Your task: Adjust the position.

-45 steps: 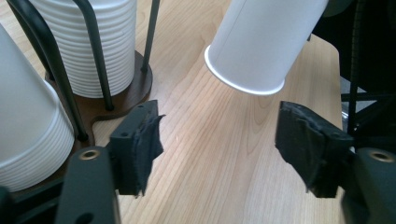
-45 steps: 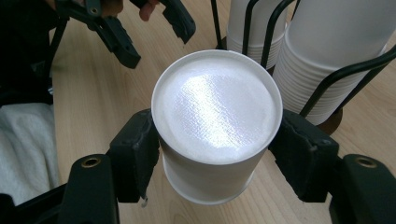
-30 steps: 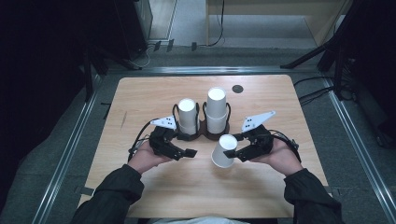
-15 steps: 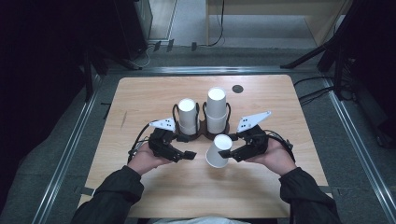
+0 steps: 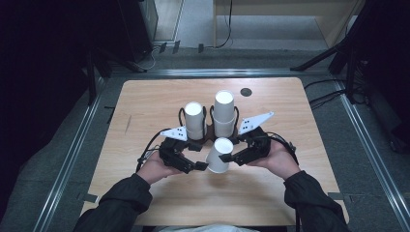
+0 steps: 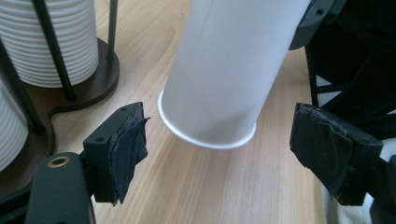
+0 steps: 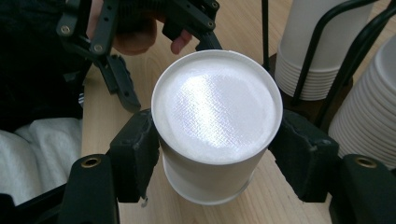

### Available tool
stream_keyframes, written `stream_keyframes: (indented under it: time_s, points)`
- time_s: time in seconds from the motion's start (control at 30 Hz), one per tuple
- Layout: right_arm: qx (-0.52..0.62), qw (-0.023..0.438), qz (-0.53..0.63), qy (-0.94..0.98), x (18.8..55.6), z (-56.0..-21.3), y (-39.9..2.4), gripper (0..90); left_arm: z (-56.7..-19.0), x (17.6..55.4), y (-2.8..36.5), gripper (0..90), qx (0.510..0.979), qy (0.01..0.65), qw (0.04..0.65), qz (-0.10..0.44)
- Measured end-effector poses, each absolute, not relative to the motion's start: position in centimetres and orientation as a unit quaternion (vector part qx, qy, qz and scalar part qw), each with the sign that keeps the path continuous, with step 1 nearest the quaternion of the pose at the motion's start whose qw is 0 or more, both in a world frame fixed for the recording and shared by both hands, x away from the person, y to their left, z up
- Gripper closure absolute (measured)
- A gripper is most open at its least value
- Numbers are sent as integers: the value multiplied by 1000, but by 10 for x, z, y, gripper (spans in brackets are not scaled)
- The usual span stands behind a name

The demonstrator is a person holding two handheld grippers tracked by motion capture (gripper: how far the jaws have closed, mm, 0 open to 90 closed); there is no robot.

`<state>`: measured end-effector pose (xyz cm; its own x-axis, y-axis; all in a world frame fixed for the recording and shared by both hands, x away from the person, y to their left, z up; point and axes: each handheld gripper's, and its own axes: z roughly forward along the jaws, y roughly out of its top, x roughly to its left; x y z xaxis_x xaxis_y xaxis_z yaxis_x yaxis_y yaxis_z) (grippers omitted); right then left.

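Note:
A white paper cup (image 5: 218, 155) hangs upside down and tilted just above the wooden table (image 5: 145, 106), its base (image 7: 217, 102) facing the right gripper's camera. My right gripper (image 5: 228, 155) is shut on its sides, with the black pads (image 7: 137, 151) pressing the wall near the base. My left gripper (image 5: 197, 158) stands open just left of the cup. In the left gripper view the cup's rim (image 6: 208, 135) lies between and beyond the open pads (image 6: 128, 140), which do not touch it.
Two tall stacks of white cups (image 5: 195, 120) (image 5: 225, 112) stand upside down in a dark wooden holder (image 6: 95, 77) with black wire rods, right behind the grippers. A small dark disc (image 5: 246, 92) lies at the far right of the table.
The right gripper has carried the cup slightly left, closer to the left gripper, and the cup leans a little more. The left gripper has barely moved.

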<state>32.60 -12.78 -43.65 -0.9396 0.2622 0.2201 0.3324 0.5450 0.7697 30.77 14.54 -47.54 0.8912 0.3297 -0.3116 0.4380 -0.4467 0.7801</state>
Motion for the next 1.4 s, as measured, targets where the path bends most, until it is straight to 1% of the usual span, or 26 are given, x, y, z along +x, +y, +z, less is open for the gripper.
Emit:
stream_keyframes:
  time_s: [0.27, 0.6, 0.9, 1.0, 1.13, 1.4]
  points:
    - [-158, 55, -447, -879, 326, -436, -116, 343, -480, 308, 140, 185, 848, 222, 476, -65]
    - [-147, 74, -452, -876, 329, -436, -103, 344, -482, 305, 138, 185, 849, 221, 477, -60]
    - [-139, 77, -459, -874, 328, -435, -98, 344, -485, 305, 135, 185, 854, 215, 471, -51]
    - [-143, 78, -461, -873, 329, -436, -100, 346, -484, 304, 135, 211, 854, 209, 475, -46]
    - [-149, 82, -462, -870, 329, -437, -101, 345, -481, 301, 134, 241, 859, 191, 474, -25]
    - [-159, 86, -466, -866, 331, -438, -104, 345, -480, 305, 134, 274, 862, 187, 469, -32]
